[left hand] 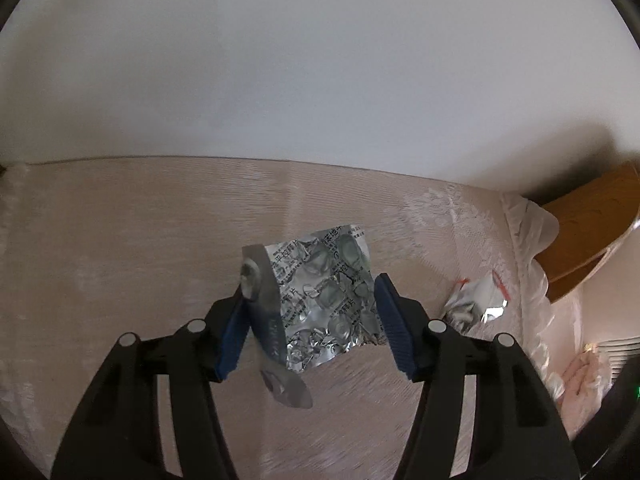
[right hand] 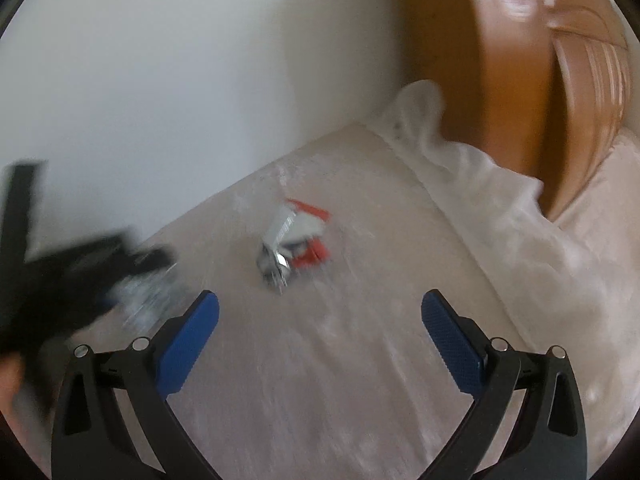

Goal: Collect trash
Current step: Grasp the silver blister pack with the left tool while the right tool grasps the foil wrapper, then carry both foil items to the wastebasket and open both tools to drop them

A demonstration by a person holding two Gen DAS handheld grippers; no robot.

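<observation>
Your left tongs [left hand: 310,312] clamp the crumpled silver foil blister sheet [left hand: 320,292]; your right tongs [right hand: 320,344] gape apart, nearer the red-and-silver crumpled wrapper [right hand: 294,242] lying straight ahead of them on the bed [right hand: 360,380]

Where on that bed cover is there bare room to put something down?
Bare cover stretches left of the blister pack to the wall, and in front of the right tool. It is crowded near the frilled edge by the wooden headboard, where the crumpled wrapper lies.
</observation>
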